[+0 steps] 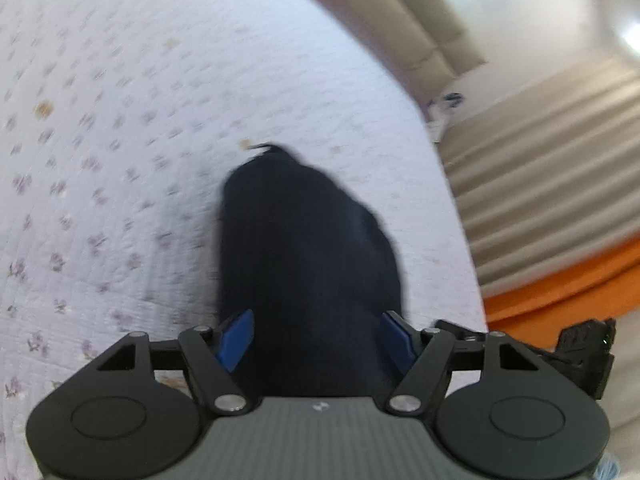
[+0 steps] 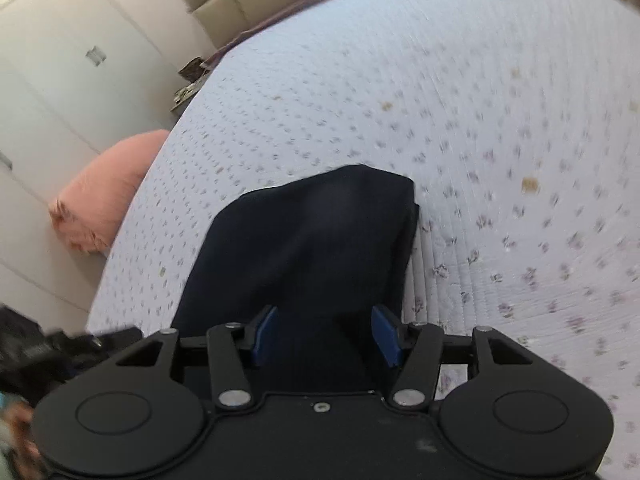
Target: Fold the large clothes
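A dark navy garment [image 1: 308, 240] lies folded into a narrow stack on the floral bedspread [image 1: 120, 120]. It runs away from my left gripper [image 1: 318, 338], whose blue pads [image 1: 236, 340] stand wide apart over its near end without pressing on it. In the right wrist view the same garment [image 2: 320, 232] stretches ahead of my right gripper [image 2: 324, 336]. That gripper is open too, and the cloth passes beneath its blue pads [image 2: 386, 336], wider than the gap. The garment's near end is hidden under both gripper bodies.
The white quilted bedspread [image 2: 480, 120] with small flowers fills most of both views. A pink pillow [image 2: 104, 192] lies off the bed's left side by white cabinets [image 2: 60, 80]. An orange cloth [image 1: 560, 284] and beige curtains [image 1: 540, 180] are at the right. Beige headboard [image 2: 228, 4] behind.
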`<action>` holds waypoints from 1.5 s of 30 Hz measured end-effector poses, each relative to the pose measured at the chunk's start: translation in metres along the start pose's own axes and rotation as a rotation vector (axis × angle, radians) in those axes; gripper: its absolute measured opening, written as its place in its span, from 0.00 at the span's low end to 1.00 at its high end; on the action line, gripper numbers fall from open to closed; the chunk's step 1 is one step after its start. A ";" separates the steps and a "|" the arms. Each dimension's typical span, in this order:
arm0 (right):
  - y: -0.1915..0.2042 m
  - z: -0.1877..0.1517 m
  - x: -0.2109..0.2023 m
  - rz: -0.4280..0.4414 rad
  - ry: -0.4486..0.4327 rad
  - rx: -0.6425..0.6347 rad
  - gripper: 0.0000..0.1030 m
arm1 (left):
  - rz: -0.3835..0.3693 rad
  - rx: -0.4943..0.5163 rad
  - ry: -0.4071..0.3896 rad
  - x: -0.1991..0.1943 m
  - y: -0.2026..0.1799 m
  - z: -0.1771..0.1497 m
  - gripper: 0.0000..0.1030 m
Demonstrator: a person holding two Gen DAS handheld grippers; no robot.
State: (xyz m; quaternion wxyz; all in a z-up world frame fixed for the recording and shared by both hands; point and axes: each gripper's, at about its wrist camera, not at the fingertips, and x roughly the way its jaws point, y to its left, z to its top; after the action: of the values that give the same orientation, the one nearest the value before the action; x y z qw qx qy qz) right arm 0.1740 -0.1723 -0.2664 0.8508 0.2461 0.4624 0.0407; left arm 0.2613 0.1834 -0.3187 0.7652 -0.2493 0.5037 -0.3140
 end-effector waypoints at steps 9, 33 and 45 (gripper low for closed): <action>0.020 -0.063 0.053 -0.254 0.152 -0.131 0.05 | 0.082 0.073 0.080 0.033 -0.041 -0.053 0.14; 0.069 -0.045 -0.180 -0.206 0.098 -0.163 0.50 | 0.446 0.428 -0.126 -0.136 -0.291 -0.076 0.44; 0.136 -0.006 -0.238 -0.216 -0.103 -0.246 0.83 | 0.667 0.373 -0.274 -0.192 -0.365 -0.051 0.73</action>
State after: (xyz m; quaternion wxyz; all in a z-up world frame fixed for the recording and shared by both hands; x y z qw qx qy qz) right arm 0.0547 -0.1218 -0.0247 0.8965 0.0905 0.4336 -0.0075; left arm 0.0740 0.0728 0.0351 0.9172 0.0312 0.3847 -0.0984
